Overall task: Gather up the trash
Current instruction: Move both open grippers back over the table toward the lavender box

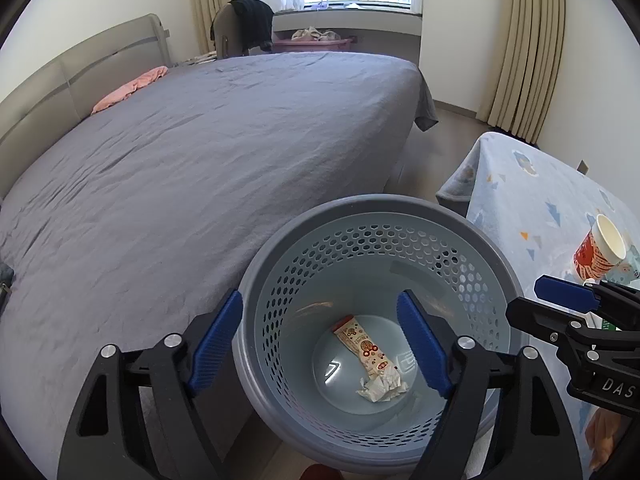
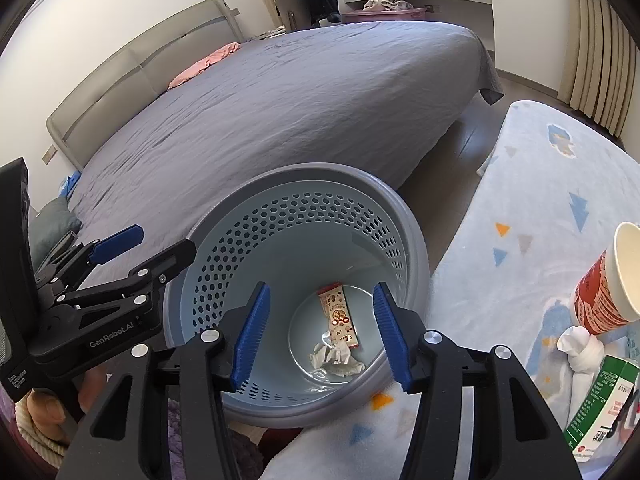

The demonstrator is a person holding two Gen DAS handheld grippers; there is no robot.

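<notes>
Hovering above bin (image 1: 472,240), jaws apart.

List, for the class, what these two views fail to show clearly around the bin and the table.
- Green carton: right wrist view, cut off by the frame edge; print too small to read.
- Paper cup: left wrist view, base hidden behind the right gripper.
- Wrapper in the bin: lettering too small in both views.

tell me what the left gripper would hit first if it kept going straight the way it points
Probably the bin: the left gripper aims into its open mouth, jaws open and empty, toward the snack wrapper on the bottom.
</notes>
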